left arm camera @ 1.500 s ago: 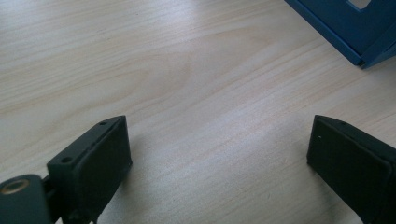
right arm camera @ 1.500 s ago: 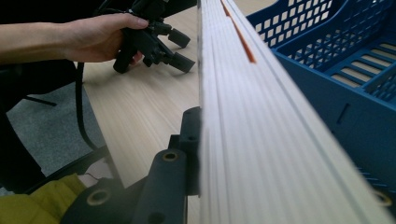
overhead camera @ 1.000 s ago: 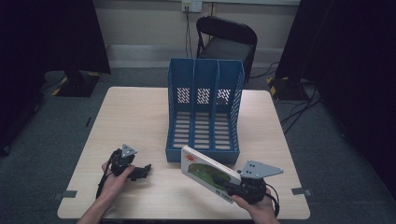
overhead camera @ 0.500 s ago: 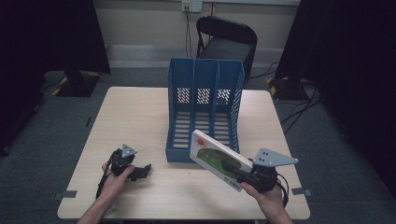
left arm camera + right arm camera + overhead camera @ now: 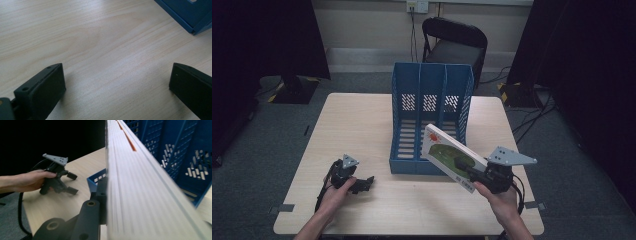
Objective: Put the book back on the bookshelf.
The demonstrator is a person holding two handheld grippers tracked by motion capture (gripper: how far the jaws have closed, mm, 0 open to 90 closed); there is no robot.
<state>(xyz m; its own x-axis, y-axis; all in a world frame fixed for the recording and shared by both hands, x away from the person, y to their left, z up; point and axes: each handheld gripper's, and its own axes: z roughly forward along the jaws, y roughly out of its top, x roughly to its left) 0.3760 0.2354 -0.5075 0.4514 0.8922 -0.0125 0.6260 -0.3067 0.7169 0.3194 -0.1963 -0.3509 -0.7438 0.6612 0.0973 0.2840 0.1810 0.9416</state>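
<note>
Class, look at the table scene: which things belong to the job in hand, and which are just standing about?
Part of the job:
- book, tilted, clamped in the right gripper
- blue file rack with three slots, just behind the book

Standing about:
- left gripper, jaws open, resting on the table
- black chair behind the table
</note>
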